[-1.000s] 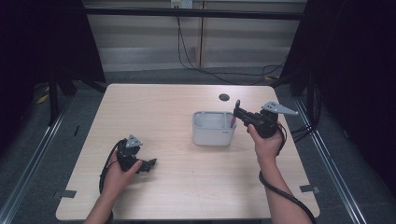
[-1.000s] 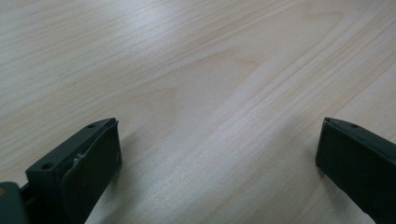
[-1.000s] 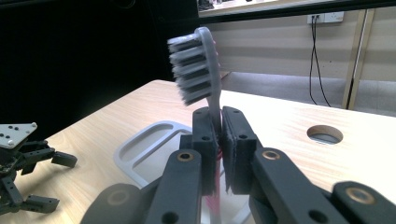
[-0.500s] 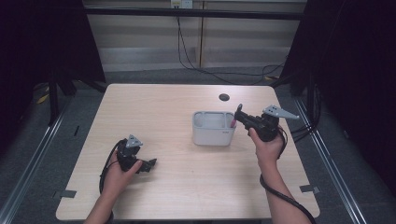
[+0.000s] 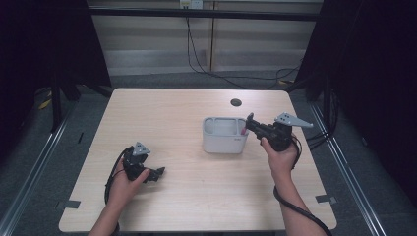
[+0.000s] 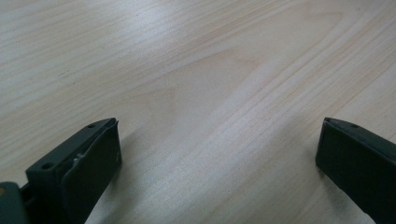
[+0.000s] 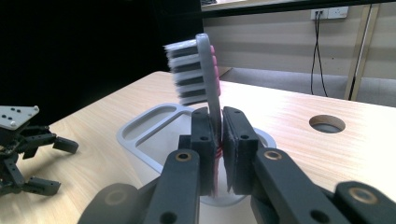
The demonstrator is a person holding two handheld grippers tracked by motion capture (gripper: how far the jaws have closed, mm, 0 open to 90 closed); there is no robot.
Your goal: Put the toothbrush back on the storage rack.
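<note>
Tongs on my right (image 7: pixel 215 140) are clamped on a toothbrush (image 7: pixel 205 81), pads squeezing the pink-and-grey handle just below the head, bristles facing left in the right gripper view and the brush standing close to upright. In the high view the right tongs (image 5: pixel 249 120) sit at the right end of the grey holder (image 5: pixel 224 142), over its round compartment, with a bit of pink visible (image 5: pixel 242 130) at the rim.

What has changed over the last second is small: my right hand has crept slightly lower and closer to the holder's right end, and the grip has not loosened at all. The holder has not shifted on the counter (image 5: pixel 187 108). I read that as the brush being lowered into the round slot, with its lower end already at or just inside the opening, though I cannot tell how deep it has gone. The release is not yet done; what remains, I judge, is to settle the handle fully down and then open up.

My left tongs (image 6: pixel 215 154) are wide open with nothing between them, hovering low over bare wood near the front left of the counter (image 5: pixel 145 169), well apart from the holder, and they have not moved.
</note>
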